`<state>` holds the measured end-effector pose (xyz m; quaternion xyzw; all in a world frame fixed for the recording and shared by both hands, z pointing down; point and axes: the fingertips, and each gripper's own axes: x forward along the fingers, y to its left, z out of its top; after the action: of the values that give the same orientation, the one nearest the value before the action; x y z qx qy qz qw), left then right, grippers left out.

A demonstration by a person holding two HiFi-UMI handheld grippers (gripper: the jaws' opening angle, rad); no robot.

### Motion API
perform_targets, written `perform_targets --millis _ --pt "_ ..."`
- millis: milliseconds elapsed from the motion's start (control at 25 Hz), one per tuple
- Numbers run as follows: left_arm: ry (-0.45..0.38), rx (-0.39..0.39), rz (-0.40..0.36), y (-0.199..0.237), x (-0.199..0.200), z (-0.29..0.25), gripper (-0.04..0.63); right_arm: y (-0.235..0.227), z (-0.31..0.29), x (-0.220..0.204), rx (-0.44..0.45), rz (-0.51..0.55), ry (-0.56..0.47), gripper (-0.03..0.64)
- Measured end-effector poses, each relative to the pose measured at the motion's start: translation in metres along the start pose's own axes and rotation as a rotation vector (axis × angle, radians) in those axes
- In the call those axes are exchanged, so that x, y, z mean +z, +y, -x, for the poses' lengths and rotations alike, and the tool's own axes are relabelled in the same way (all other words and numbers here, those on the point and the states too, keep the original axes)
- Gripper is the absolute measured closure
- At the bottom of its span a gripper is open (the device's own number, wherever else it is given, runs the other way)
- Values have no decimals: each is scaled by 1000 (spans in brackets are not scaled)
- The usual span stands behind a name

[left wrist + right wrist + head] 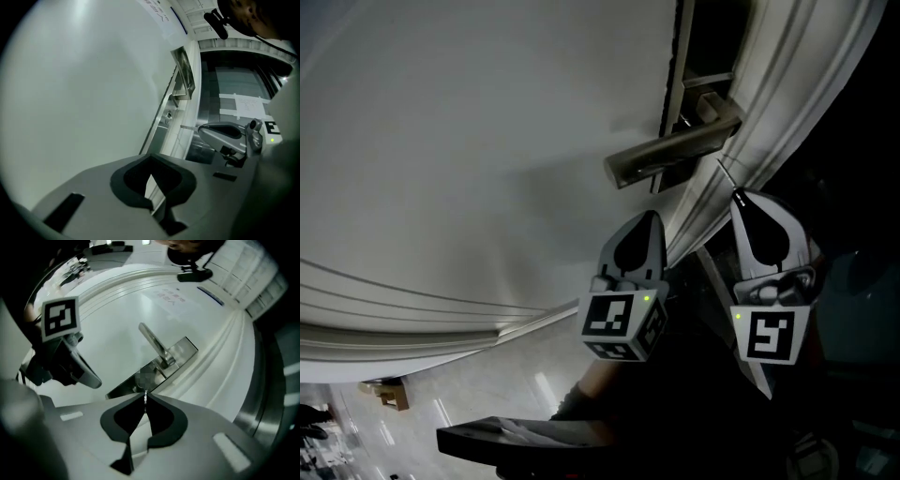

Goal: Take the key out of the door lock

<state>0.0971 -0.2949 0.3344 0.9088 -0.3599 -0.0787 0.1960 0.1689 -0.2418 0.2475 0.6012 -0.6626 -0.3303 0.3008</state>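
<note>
Now the right tool (pixel 737 195) has its jaws pressed together on the key (pixel 727 175). In the right gripper view the key (pixel 146 393) shows edge-on as a thin bright strip nipped at the very tips of the right tool (pixel 146 397). It points at the metal plate (pixel 180 352) below the handle (pixel 152 339).

From the left gripper view, the key (pixel 188 126) sticks out of the right tool (pixel 201 128) as a slim rod. Its free end lies over the pale door edge, just beside the keyhole (pixel 168 114) and seemingly clear of it. I cannot tell whether the two touch.

In the head view both tools are raised side by side toward the door (pixel 469 141), with their noses slanting up and away and their marker cubes turned back to the camera. The right tool reaches further in and its tip is just under the handle (pixel 670 155). The left tool (pixel 649 217) hangs lower and a little to the left, near the door's moulding, touching nothing.

In its own view the left tool (pixel 150 159) has its jaws closed tip to tip with nothing between them, only the white door beyond. The hands and arms behind the tools are lost in shadow.
</note>
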Motion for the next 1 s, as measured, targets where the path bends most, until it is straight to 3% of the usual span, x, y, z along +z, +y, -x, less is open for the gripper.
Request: perform_targets --millis 120,320,640,1000 --pt "21 -17 -11 -5 -5 -2 595 -1 8 -10 8 -203 17 604" --pt "74 -89 -26 -20 -18 -6 595 3 16 -29 5 -416 52 603" --pt "116 -171 -39 -35 -27 -12 595 4 25 -47 0 -428 107 604" --pt "123 -165 -40 -34 -28 -16 595 7 23 -54 14 -389 136 604"
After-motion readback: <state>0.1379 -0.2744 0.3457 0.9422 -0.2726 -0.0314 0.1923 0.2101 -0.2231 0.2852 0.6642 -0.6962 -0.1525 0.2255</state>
